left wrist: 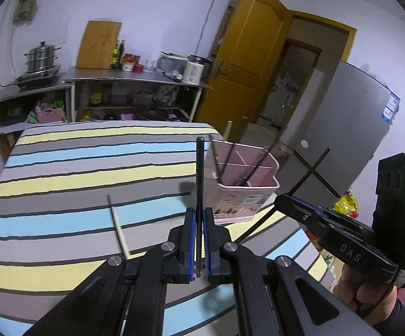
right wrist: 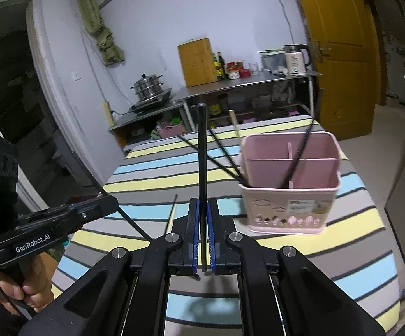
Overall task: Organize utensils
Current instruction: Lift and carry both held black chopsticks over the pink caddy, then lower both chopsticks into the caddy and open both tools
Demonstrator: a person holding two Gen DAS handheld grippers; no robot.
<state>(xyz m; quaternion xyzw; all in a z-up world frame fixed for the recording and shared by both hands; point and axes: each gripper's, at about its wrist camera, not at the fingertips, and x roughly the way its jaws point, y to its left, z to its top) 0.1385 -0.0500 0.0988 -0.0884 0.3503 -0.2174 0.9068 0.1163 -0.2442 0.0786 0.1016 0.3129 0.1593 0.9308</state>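
Observation:
A pink divided utensil holder (left wrist: 244, 193) (right wrist: 289, 196) stands on the striped table and holds several black chopsticks and a pale one. My left gripper (left wrist: 200, 215) is shut on a black chopstick (left wrist: 200, 173) that points up, left of the holder. My right gripper (right wrist: 203, 210) is shut on another black chopstick (right wrist: 201, 151), also upright, left of the holder. Each gripper shows in the other's view: the right gripper (left wrist: 289, 198), the left gripper (right wrist: 110, 204). A pale chopstick with a dark tip (left wrist: 117, 225) (right wrist: 172, 214) lies flat on the cloth.
The table has a striped cloth (left wrist: 76, 173) (right wrist: 342, 252). Behind it stand metal shelves (left wrist: 135, 78) with jars, a kettle, a cutting board and a steamer pot (left wrist: 41, 56). A yellow door (left wrist: 247, 64) and a grey fridge (left wrist: 342, 128) are to the right.

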